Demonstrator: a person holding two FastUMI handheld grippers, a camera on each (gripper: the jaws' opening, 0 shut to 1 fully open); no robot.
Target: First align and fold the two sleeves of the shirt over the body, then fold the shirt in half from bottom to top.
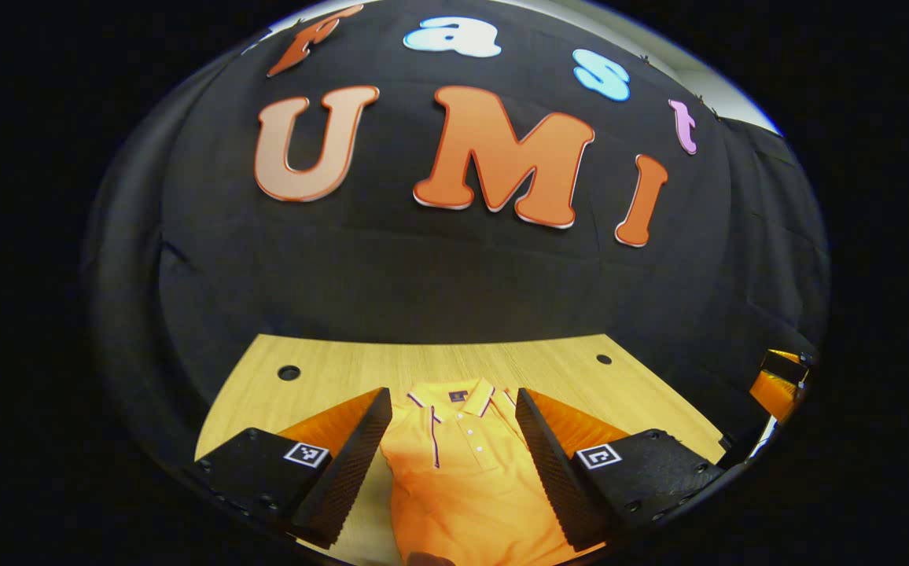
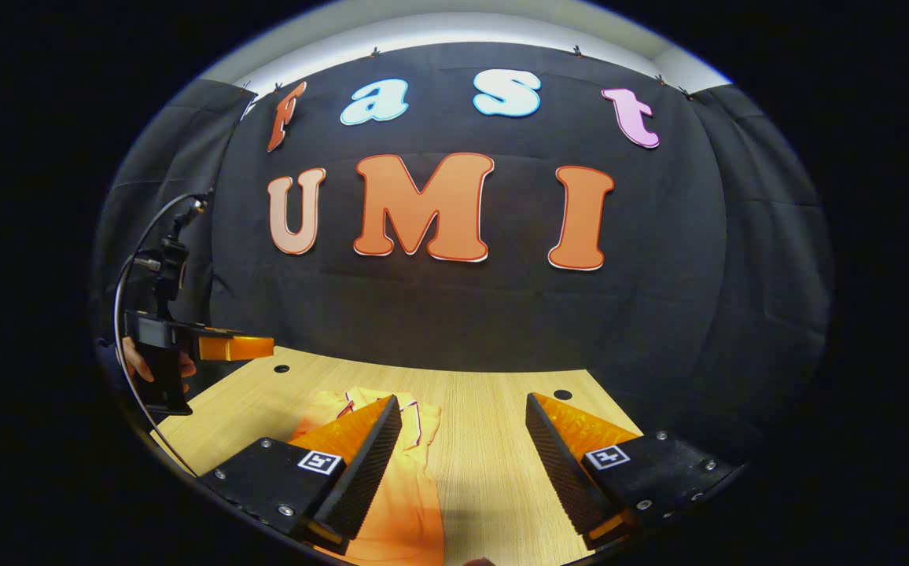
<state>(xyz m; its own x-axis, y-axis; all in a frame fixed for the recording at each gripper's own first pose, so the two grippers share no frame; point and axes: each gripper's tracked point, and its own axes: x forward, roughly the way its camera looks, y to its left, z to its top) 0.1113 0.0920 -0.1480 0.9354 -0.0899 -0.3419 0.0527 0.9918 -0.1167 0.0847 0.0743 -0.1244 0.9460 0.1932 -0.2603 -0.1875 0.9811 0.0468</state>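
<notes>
Left gripper view, shirt [image 1: 466,472] collar, buttons

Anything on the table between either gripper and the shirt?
Nothing visible. The left gripper, jaws open, looks straight at the orange polo shirt on bare wooden table; the right gripper, open, has it beside one finger.

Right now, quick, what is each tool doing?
Left tool: open, holding nothing, above the shirt.
Right tool: open, holding nothing.

We see even, fairly bright light from above, a pale glow over the wall top, soft shadows on the bench [image 2: 494,409], sharp focus, strong fisheye bending at edges.
</notes>
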